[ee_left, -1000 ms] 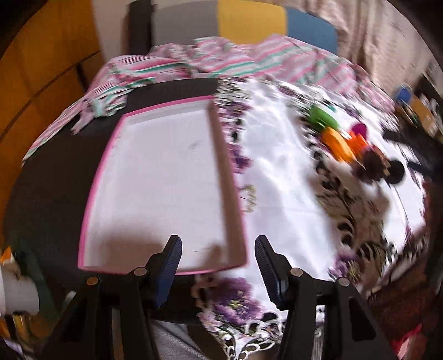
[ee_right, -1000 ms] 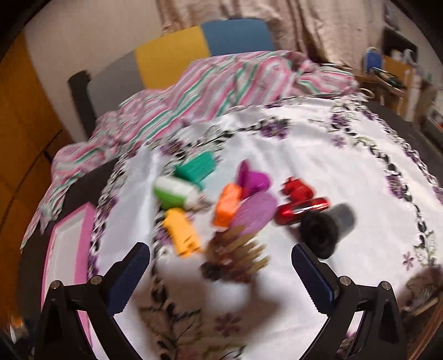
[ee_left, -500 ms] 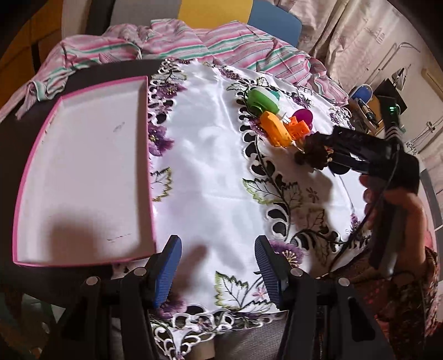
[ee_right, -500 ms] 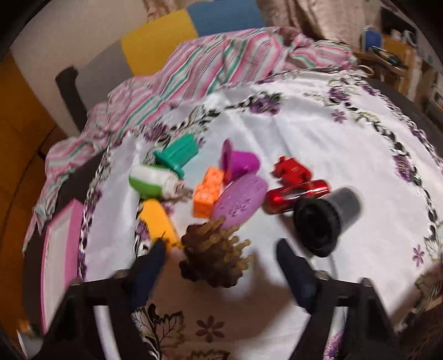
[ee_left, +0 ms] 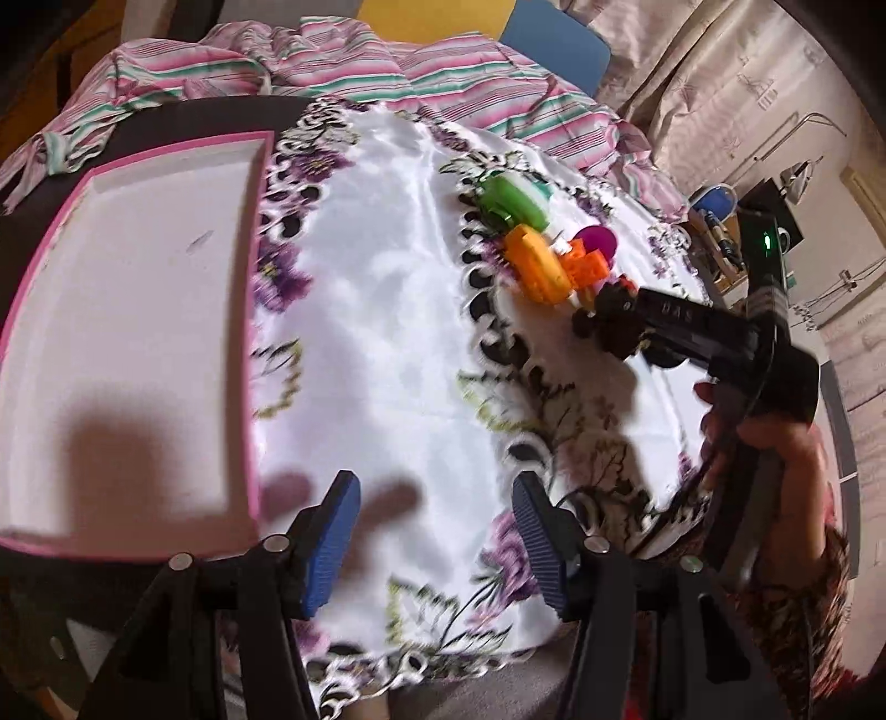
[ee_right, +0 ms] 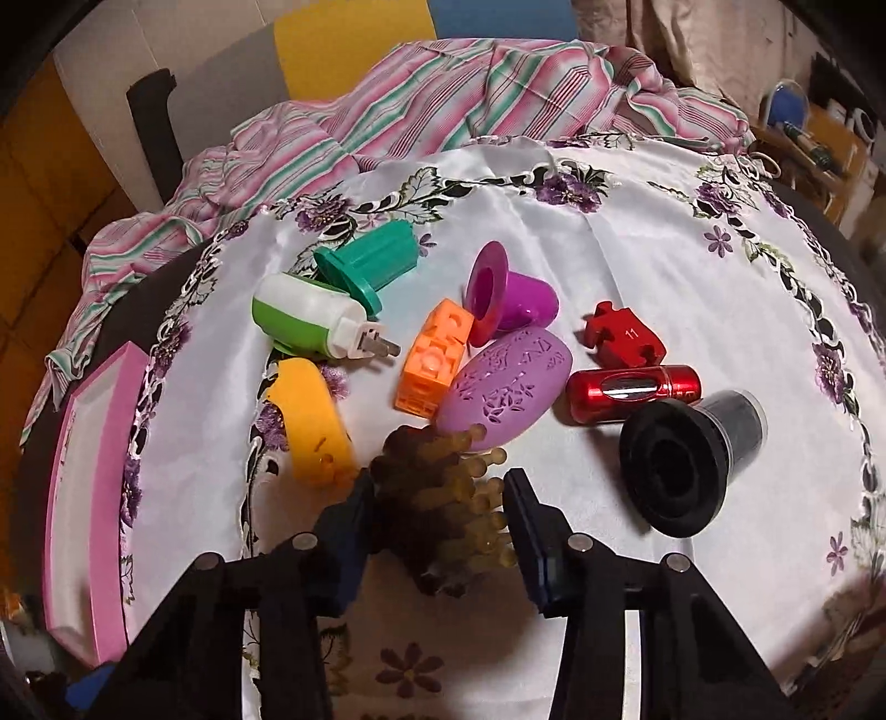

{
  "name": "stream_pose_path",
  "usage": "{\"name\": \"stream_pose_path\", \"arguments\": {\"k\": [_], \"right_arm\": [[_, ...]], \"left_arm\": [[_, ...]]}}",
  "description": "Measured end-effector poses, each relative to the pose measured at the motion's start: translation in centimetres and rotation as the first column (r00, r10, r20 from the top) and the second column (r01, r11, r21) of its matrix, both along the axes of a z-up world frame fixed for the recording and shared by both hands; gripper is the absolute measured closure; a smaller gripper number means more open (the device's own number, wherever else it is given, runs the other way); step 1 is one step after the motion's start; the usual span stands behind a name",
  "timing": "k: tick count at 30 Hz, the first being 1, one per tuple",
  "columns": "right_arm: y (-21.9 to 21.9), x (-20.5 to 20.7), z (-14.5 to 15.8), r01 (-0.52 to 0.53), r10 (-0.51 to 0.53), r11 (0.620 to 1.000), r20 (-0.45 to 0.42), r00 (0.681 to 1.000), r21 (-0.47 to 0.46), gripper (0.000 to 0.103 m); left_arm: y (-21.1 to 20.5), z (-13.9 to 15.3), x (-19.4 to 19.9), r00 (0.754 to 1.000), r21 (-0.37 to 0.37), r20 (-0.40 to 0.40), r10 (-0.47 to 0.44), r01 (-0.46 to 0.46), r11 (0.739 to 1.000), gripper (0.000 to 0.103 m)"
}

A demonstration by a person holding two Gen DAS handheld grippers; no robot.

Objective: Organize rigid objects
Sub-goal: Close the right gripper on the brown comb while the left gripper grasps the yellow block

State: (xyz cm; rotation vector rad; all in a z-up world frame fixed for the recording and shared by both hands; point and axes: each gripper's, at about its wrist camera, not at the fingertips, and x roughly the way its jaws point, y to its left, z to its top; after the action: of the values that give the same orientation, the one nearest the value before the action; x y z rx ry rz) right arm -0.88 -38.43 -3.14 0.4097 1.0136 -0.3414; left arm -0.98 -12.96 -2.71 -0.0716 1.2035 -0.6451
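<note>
A pile of rigid objects lies on the white flowered tablecloth [ee_right: 637,232]. My right gripper [ee_right: 437,512] has its jaws closed in around a brown spiky pinecone-like object [ee_right: 443,498], touching both its sides. Around it lie a yellow piece [ee_right: 310,421], an orange block [ee_right: 434,363], a lilac oval case [ee_right: 506,385], a red cylinder [ee_right: 634,390], a black cup [ee_right: 684,459], a red puzzle piece [ee_right: 623,335], a magenta cup [ee_right: 512,299], a teal cup [ee_right: 368,263] and a green-white plug [ee_right: 304,321]. My left gripper [ee_left: 434,545] is open and empty above the cloth's near edge. The pink-rimmed white tray [ee_left: 111,332] lies at its left.
A striped pink cloth [ee_right: 443,105] is bunched at the table's far side before a multicoloured chair [ee_right: 354,50]. The tray's pink rim [ee_right: 83,498] shows at the right wrist view's left edge. The right gripper and hand [ee_left: 764,387] show at the right in the left wrist view.
My right gripper moved down and forward onto the brown spiky object and its jaws narrowed around it. My left gripper swung right, from over the tray to over the tablecloth.
</note>
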Motion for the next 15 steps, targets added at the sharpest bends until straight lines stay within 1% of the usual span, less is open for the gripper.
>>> {"name": "stream_pose_path", "arguments": {"k": [3,4,6,8,11,13,15], "right_arm": [[-0.3,-0.5,0.1,0.024,-0.026,0.998,0.028,0.999,0.051,0.057],[-0.4,-0.6,0.2,0.032,-0.034,0.998,0.033,0.999,0.059,0.058],[-0.5,-0.9,0.3,0.049,-0.053,0.996,0.046,0.998,0.069,0.058],[-0.7,-1.2,0.7,0.069,-0.074,0.995,0.064,0.995,0.066,0.058],[-1.2,-1.5,0.9,0.100,-0.105,0.993,0.076,0.992,0.067,0.058],[-1.7,-1.6,0.8,0.122,-0.127,0.990,0.070,0.989,0.077,0.058],[-2.1,-1.6,0.5,0.137,-0.143,0.987,0.058,0.988,0.089,0.058]], "left_arm": [[-1.4,0.5,1.0,1.000,-0.050,0.003,-0.007,0.007,0.999,0.033],[-2.1,0.7,1.5,1.000,-0.076,0.004,-0.008,0.008,0.997,0.032],[-3.3,1.0,2.2,1.000,-0.094,0.011,-0.008,0.009,0.995,0.027],[-4.9,1.2,3.2,0.999,-0.099,0.032,-0.010,0.013,0.995,0.025],[-7.1,1.0,5.1,0.999,-0.087,0.037,0.000,0.003,0.996,0.025],[-8.3,0.8,6.1,0.999,-0.077,0.043,0.016,-0.013,0.997,0.025],[-9.5,0.4,7.2,0.999,-0.077,0.033,0.031,-0.028,0.997,0.024]]}}
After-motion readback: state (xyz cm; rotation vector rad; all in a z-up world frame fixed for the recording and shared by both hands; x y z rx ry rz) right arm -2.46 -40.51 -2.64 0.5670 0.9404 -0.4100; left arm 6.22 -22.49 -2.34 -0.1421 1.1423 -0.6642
